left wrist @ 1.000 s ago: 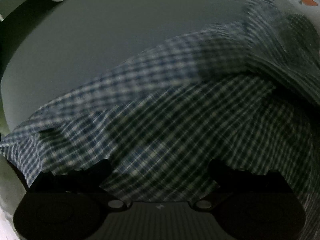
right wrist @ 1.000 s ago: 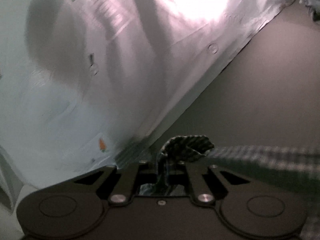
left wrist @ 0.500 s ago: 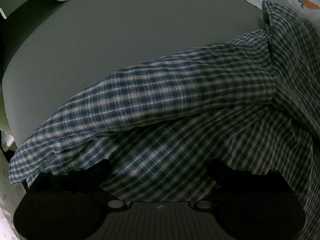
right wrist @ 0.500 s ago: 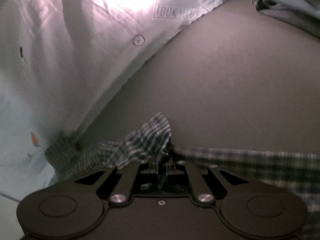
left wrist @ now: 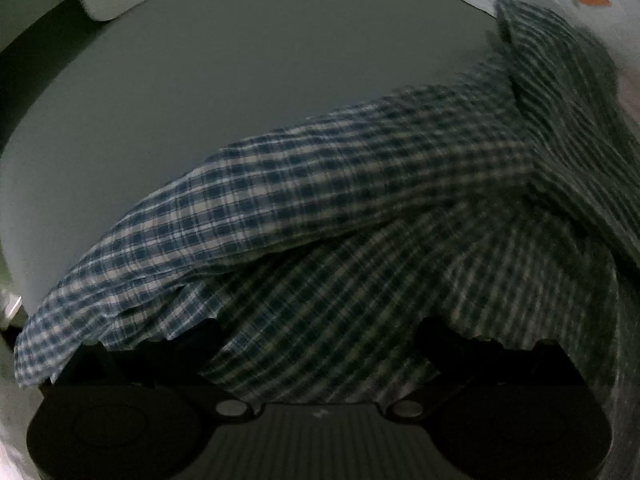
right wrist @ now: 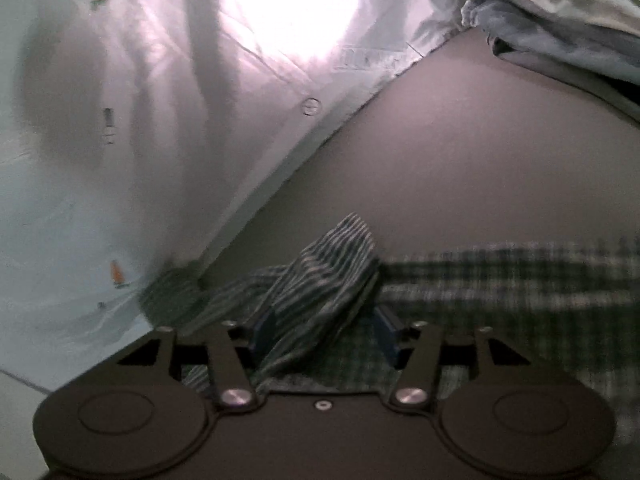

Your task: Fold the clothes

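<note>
I am working over a plain grey table (right wrist: 460,168) in dim light, with a pale sheet printed with small carrots (right wrist: 100,140) filling the upper left of the right wrist view and a bright glare at its top centre.

My right gripper (right wrist: 324,334) sits at the bottom centre of that view, and its jaws are opening: the blue pads (right wrist: 386,332) stand apart, with a bunched fold of the checked shirt (right wrist: 328,276) rising between them. The fold looks to lean on the left pad only, though blur makes that hard to judge. The rest of the shirt runs off toward the lower right of the frame. A heap of pale blue and cream clothes (right wrist: 552,32) lies in the upper right corner.

In the left wrist view, my left gripper (left wrist: 316,344) is at the bottom, its fingers (left wrist: 202,334) wide apart with the shirt (left wrist: 328,200) draped over them; I cannot tell whether they clamp anything. The shirt spreads from lower left to upper right across the table (left wrist: 200,80).
</note>
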Demonstrator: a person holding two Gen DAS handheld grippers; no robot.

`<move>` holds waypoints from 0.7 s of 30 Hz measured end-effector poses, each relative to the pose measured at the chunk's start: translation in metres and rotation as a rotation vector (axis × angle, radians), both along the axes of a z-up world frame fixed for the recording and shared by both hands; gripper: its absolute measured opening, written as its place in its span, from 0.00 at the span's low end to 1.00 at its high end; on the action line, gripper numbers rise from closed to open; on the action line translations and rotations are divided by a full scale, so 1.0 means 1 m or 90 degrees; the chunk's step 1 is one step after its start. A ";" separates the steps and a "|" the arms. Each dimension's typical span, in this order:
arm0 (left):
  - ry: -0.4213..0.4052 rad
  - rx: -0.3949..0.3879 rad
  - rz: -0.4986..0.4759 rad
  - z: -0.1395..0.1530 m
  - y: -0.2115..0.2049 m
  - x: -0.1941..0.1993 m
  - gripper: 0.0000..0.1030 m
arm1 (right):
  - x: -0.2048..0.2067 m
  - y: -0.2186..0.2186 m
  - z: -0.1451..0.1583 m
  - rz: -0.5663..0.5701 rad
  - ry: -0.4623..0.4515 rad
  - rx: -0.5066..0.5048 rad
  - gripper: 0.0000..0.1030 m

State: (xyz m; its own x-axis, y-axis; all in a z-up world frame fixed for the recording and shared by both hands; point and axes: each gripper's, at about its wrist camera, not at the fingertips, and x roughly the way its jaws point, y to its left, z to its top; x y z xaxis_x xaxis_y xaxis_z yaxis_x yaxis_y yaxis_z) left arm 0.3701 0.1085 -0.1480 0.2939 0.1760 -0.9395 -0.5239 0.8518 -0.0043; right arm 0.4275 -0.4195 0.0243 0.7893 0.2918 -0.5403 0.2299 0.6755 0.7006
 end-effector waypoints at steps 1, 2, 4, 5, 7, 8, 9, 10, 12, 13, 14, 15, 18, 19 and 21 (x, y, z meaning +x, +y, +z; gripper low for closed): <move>-0.001 -0.008 -0.022 0.001 0.002 -0.001 1.00 | -0.010 0.005 0.000 -0.006 -0.010 0.008 0.48; -0.007 -0.021 -0.040 0.003 0.004 -0.004 1.00 | -0.020 0.009 0.001 -0.014 -0.019 0.015 0.47; -0.031 -0.056 -0.050 0.009 0.013 -0.013 1.00 | -0.043 0.023 -0.001 -0.034 -0.043 0.015 0.47; -0.044 -0.073 -0.054 0.013 0.018 -0.019 1.00 | -0.050 0.030 -0.003 -0.034 -0.042 0.014 0.47; -0.069 -0.085 -0.074 0.024 0.025 -0.034 1.00 | -0.063 0.044 -0.009 -0.021 -0.027 0.034 0.47; -0.082 -0.084 -0.087 0.030 0.031 -0.044 1.00 | -0.067 0.051 -0.013 -0.010 -0.014 0.057 0.46; -0.096 -0.080 -0.103 0.041 0.035 -0.061 1.00 | -0.072 0.057 -0.017 0.002 -0.002 0.081 0.44; -0.110 -0.079 -0.118 0.057 0.035 -0.081 1.00 | -0.076 0.066 -0.019 0.012 0.010 0.097 0.44; -0.143 -0.084 -0.145 0.076 0.049 -0.102 1.00 | -0.086 0.084 -0.023 0.032 0.032 0.127 0.43; -0.159 -0.089 -0.154 0.082 0.057 -0.109 1.00 | -0.089 0.095 -0.024 0.044 0.039 0.129 0.40; -0.173 -0.092 -0.161 0.088 0.067 -0.115 1.00 | -0.092 0.107 -0.024 0.057 0.045 0.127 0.38; -0.184 -0.095 -0.165 0.092 0.079 -0.122 1.00 | -0.095 0.118 -0.025 0.069 0.051 0.126 0.29; -0.208 -0.114 -0.161 0.099 0.117 -0.135 1.00 | -0.107 0.154 -0.034 0.073 0.062 0.178 0.18; -0.216 -0.121 -0.160 0.102 0.130 -0.140 1.00 | -0.112 0.168 -0.037 0.070 0.062 0.203 0.17; -0.216 -0.127 -0.164 0.101 0.157 -0.146 1.00 | -0.122 0.200 -0.042 0.079 0.067 0.232 0.17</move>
